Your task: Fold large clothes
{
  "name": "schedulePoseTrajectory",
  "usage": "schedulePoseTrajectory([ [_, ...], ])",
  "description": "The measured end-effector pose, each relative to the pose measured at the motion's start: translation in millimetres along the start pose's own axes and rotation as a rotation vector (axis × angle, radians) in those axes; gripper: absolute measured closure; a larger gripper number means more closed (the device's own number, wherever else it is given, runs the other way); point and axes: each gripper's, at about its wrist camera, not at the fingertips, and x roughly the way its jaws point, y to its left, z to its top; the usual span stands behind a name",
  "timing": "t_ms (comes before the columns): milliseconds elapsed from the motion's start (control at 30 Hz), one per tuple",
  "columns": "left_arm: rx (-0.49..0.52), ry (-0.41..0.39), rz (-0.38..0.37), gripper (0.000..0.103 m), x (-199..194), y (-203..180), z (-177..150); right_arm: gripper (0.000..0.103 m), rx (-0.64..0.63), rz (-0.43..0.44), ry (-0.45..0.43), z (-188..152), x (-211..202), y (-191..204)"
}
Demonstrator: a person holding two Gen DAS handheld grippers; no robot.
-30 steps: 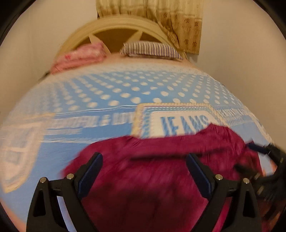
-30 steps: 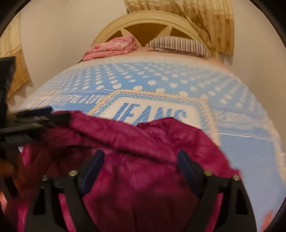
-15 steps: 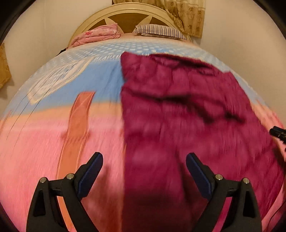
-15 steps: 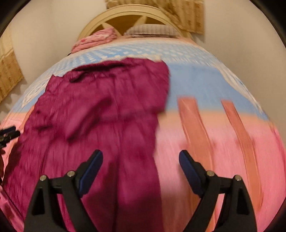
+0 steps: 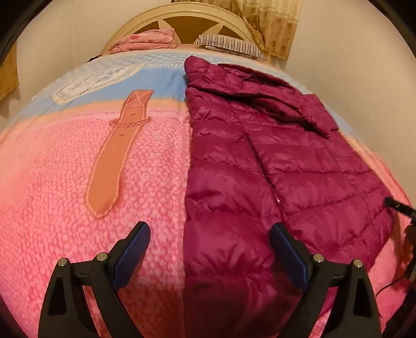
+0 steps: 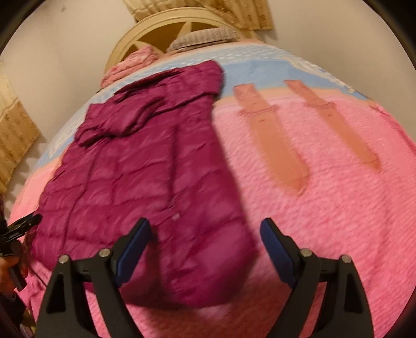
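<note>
A magenta quilted down jacket (image 5: pixel 273 161) lies spread lengthwise on the bed, hem toward me, sleeves folded across its upper part. It also shows in the right wrist view (image 6: pixel 145 166). My left gripper (image 5: pixel 209 234) is open and empty, hovering over the jacket's left hem edge. My right gripper (image 6: pixel 205 234) is open and empty, hovering over the jacket's right hem corner. The tip of the right gripper shows at the right edge of the left wrist view (image 5: pixel 400 206), and the tip of the left gripper at the left edge of the right wrist view (image 6: pixel 20 226).
The bed carries a pink and blue blanket (image 5: pixel 65 182) with orange strap patterns (image 5: pixel 117 153). At the headboard (image 5: pixel 187 23) lie a pink folded cloth (image 5: pixel 145 41) and a striped pillow (image 5: pixel 231 45). Walls flank the bed on both sides.
Both grippers pulled back from the bunched jacket toward the foot of the bed. The jacket now lies spread flat and both grippers are clear of it.
</note>
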Motion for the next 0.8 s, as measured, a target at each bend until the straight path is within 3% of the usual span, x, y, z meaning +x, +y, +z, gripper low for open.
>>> schedulePoseTrajectory([
  [67,0.005,-0.006,-0.020,0.009,-2.7,-1.9,-5.7,0.042,0.003,0.023,-0.003,-5.3,1.2,5.5],
  [100,0.017,-0.010,-0.035,0.015,-5.3,-4.1,-8.9,0.056,0.006,0.032,-0.006,-7.8,0.9,6.8],
  [133,0.023,-0.002,-0.061,0.036,-5.5,-6.5,-11.6,0.074,0.005,0.040,-0.009,-11.8,-0.3,7.4],
  [167,0.034,-0.003,-0.046,0.037,-7.8,-9.7,-14.7,0.078,0.012,0.071,-0.007,-15.0,-1.1,8.5],
  [200,0.052,-0.015,-0.036,0.046,-12.2,-11.5,-16.3,0.083,0.026,0.094,-0.007,-18.5,-2.9,8.2],
  [267,0.070,-0.041,-0.042,0.070,-23.4,-10.5,-18.1,0.087,0.028,0.108,-0.018,-24.5,-10.2,11.3],
  [300,0.057,-0.045,-0.066,0.087,-28.6,-7.2,-17.4,0.088,0.027,0.119,-0.028,-27.6,-15.9,13.2],
  [333,0.030,-0.053,-0.099,0.091,-38.0,-2.6,-17.9,0.089,0.028,0.127,-0.038,-30.2,-21.3,14.9],
  [600,0.115,-0.243,-0.262,0.099,-152.2,-21.5,-21.9,0.091,-0.027,0.185,-0.176,-40.4,-110.4,37.0],
  [700,0.132,-0.356,-0.298,0.099,-194.5,-27.2,-11.0,0.092,-0.051,0.207,-0.250,-38.1,-151.8,44.6],
  [800,0.157,-0.350,-0.215,0.098,-198.0,-28.5,-1.4,0.095,-0.073,0.223,-0.329,-29.2,-185.9,48.6],
])
